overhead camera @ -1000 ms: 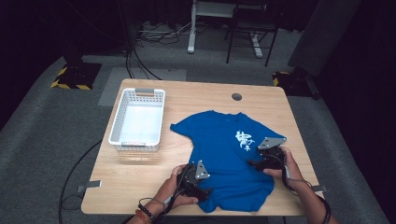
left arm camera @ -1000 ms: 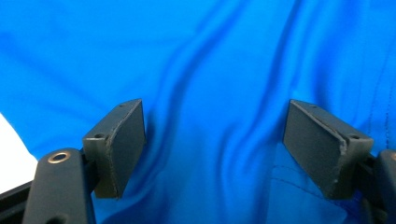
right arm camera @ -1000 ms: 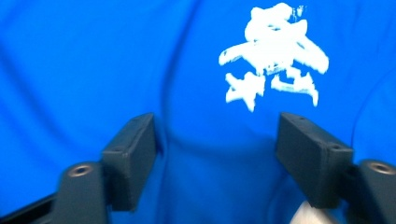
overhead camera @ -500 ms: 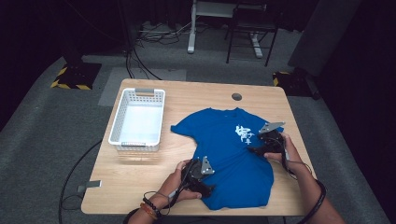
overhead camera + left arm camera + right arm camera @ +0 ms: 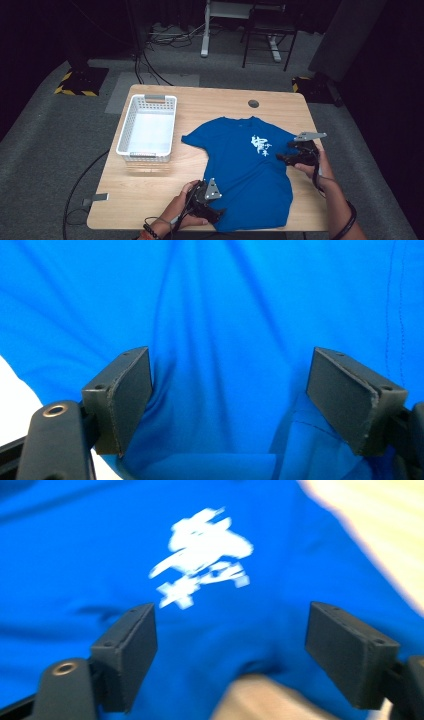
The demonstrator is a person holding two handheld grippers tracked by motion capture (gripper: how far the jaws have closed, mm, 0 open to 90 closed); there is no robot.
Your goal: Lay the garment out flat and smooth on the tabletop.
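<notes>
A blue T-shirt with a white print lies spread on the wooden table, collar away from the person. My left gripper sits at the shirt's near left hem. In the left gripper view it is open, with rumpled blue cloth lying between and beyond the jaws. My right gripper is at the shirt's right edge near the sleeve. In the right gripper view it is open too, facing the white print, with bare wood under the jaws.
A white plastic basket stands at the table's left side. A round cable hole is at the far edge. Bare wood lies between the basket and the shirt and along the near left edge. Cables run across the floor behind.
My right gripper has moved away from the person along the shirt's right edge. My left gripper has drawn back slightly toward the near edge. The shirt lies flatter and longer.
</notes>
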